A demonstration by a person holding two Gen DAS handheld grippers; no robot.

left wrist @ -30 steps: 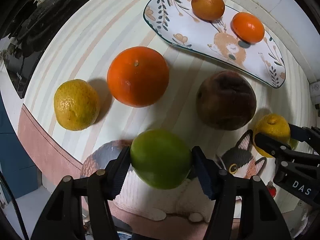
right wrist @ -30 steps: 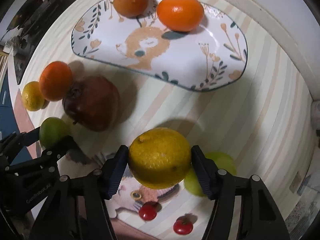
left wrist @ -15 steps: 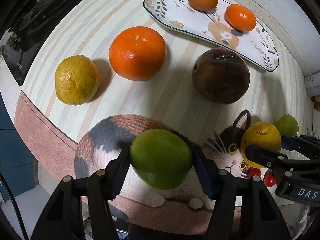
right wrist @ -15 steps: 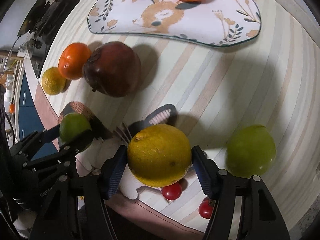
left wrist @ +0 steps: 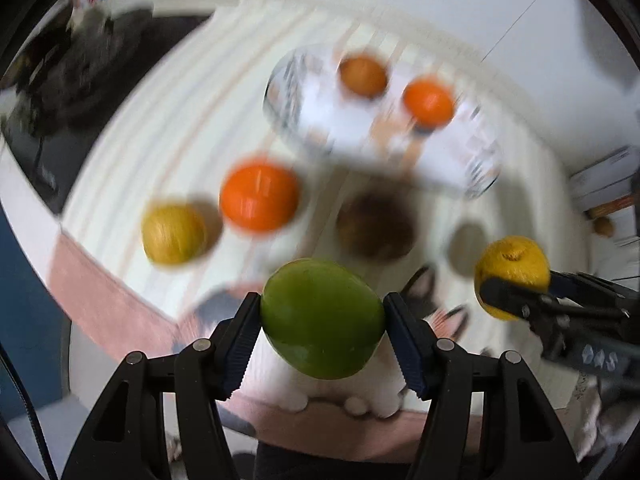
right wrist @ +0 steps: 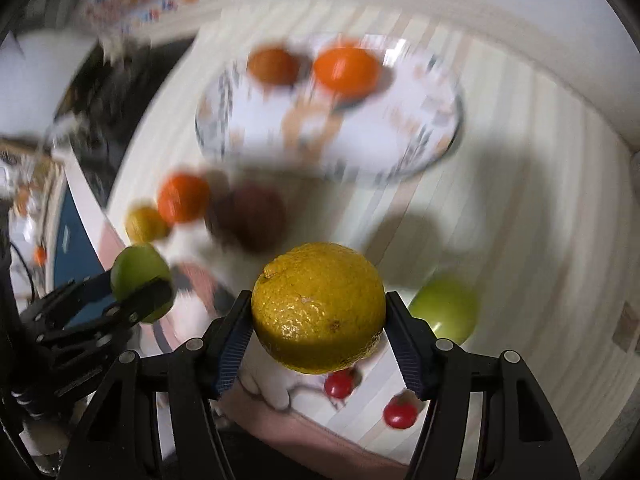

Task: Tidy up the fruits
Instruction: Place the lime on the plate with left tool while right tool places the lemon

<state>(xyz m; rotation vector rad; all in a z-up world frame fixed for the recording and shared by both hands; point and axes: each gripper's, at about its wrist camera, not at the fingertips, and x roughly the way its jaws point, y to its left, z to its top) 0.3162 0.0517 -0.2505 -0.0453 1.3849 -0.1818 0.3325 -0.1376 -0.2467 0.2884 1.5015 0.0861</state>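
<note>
My left gripper [left wrist: 322, 318] is shut on a green fruit [left wrist: 320, 316], held well above the table; the same fruit [right wrist: 138, 276] shows at the left of the right wrist view. My right gripper [right wrist: 318, 308] is shut on a yellow citrus [right wrist: 316, 306], also lifted, and seen again as a yellow citrus [left wrist: 512, 272] at the right of the left wrist view. Below, blurred, lies the patterned plate [left wrist: 320, 120] with two small oranges [left wrist: 428, 102]. On the striped table rest a big orange [left wrist: 260, 196], a yellow citrus [left wrist: 172, 234] and a dark brown fruit [left wrist: 376, 226].
A second green fruit [right wrist: 446, 308] and two red cherry tomatoes [right wrist: 398, 414] lie on the table at the right. A cat-patterned mat [left wrist: 380, 396] hangs at the table's near edge. Dark clutter [left wrist: 80, 72] sits far left; a pale wall rises behind.
Both grippers have risen with their fruits still gripped. The table, plate and loose fruits look smaller and farther away, and the background is now motion-blurred.
</note>
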